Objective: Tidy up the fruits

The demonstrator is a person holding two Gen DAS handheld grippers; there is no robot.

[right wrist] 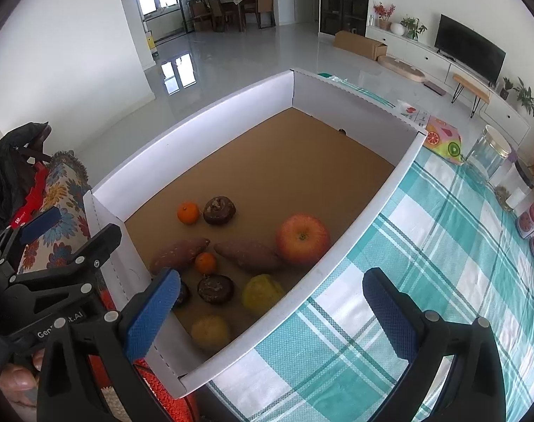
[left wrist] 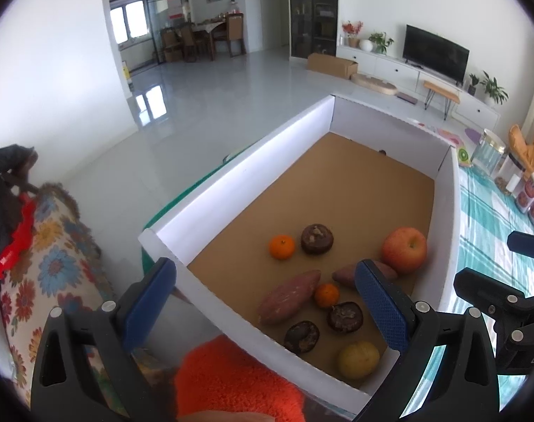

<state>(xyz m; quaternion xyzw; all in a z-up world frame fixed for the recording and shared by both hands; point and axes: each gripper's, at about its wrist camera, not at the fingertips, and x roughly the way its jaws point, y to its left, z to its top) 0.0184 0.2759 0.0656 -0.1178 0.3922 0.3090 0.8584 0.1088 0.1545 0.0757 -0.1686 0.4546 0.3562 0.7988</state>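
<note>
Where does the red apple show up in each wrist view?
Left wrist: apple right of centre, against the box's right wall, above the left gripper.
Right wrist: apple at centre, by the same wall.
Shared landmark: white cardboard box.

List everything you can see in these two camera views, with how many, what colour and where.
box: 1, white walls, brown floor, on the table
apple: 1, red, right side of box
tangerines: 2, orange, one further back, one between the sweet potatoes
sweet potatoes: 2, reddish brown, mid box
dark round fruits: 3, dark brown, one beside the far tangerine, two nearer
yellow fruits: 2, yellow, near end of box
tablecloth: 1, teal and white plaid, right of box
glass jar: 1, clear, far right
left gripper: 1, blue pads, open over box's near corner
right gripper: 1, blue pads, open over box's near edge
</note>
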